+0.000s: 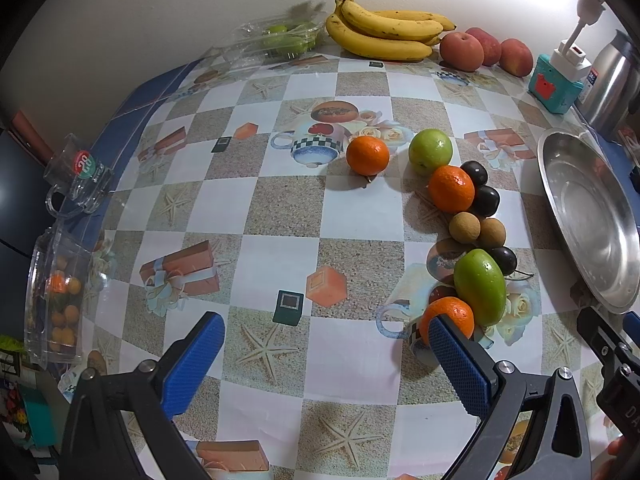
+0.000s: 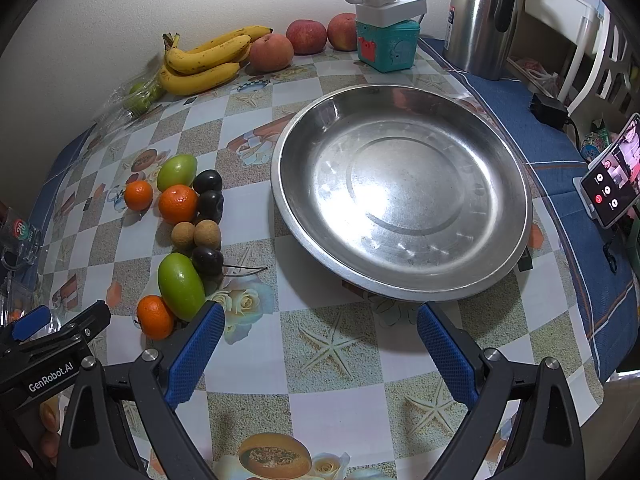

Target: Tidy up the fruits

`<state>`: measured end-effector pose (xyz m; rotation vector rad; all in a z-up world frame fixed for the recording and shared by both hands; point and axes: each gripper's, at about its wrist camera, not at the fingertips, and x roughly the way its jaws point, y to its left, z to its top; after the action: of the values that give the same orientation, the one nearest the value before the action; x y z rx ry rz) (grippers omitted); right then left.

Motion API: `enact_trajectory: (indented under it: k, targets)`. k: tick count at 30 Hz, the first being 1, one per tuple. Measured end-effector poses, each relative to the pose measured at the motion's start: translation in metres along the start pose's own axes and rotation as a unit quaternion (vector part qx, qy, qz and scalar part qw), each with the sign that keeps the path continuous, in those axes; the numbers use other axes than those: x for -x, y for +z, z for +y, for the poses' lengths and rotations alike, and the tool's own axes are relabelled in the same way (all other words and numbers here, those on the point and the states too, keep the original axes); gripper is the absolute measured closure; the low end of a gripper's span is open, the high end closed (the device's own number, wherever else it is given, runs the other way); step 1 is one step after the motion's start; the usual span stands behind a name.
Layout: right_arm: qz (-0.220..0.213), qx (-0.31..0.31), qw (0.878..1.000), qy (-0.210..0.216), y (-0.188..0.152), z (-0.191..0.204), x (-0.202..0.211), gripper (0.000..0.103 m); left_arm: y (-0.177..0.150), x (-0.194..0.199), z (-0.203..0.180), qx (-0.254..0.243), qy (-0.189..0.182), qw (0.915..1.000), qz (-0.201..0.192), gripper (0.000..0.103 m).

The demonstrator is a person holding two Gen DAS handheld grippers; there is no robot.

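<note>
Tools both gaping, left tool and right tool, gripping nothing. Three oranges, two green fruits, one metal plate on surface.

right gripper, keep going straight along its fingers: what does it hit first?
Likely the near rim of the steel pan, dead ahead of the open right gripper. Only bare tablecloth lies between; depth and gripper height are unclear.

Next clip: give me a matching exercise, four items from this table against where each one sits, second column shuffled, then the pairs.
Items
1. bananas
2. metal dish
3. power strip
4. lone orange

Places
A. on top of the teal box
B. against the back wall
C. apart from the fruit cluster
D. just ahead of the right gripper

Pairs: 1-B, 2-D, 3-A, 4-C
</note>
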<state>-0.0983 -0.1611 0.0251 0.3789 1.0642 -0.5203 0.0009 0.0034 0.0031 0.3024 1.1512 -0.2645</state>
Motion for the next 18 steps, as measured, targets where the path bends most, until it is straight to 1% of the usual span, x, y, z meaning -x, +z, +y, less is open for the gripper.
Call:
enact_trajectory:
  k: [5, 9, 13, 15, 18]
  targets:
    - [0.0, 0.001, 1.0, 0.0, -0.0004, 0.0002, -0.0002, 0.006, -0.0001, 0.0027, -0.0019, -0.006, -0.009, 0.9999, -0.004, 0.0]
    - [-0.003, 0.001, 1.0, 0.004, -0.0007, 0.0017, -0.0016, 0.006, -0.0002, 0.0063, -0.0003, -0.001, -0.03, 0.9995, -0.013, 0.0]
    - [-0.017, -0.004, 1.0, 0.024, 0.002, 0.0031, 0.0001, 0.006, 0.0009, 0.0091, 0.0043, 0.014, -0.049, 0.9984, -0.025, 0.0]
    - [-0.023, -0.009, 0.999, 0.035, 0.0036, 0.003, 0.0014, 0.006, 0.0015, 0.0095, 0.0049, 0.015, -0.061, 0.9976, -0.029, 0.0]
    - [-0.031, -0.021, 0.998, 0.049, 0.0057, 0.0011, 0.0038, 0.005, 0.0022, 0.0078, 0.0029, 0.01, -0.069, 0.9972, -0.026, 0.0]
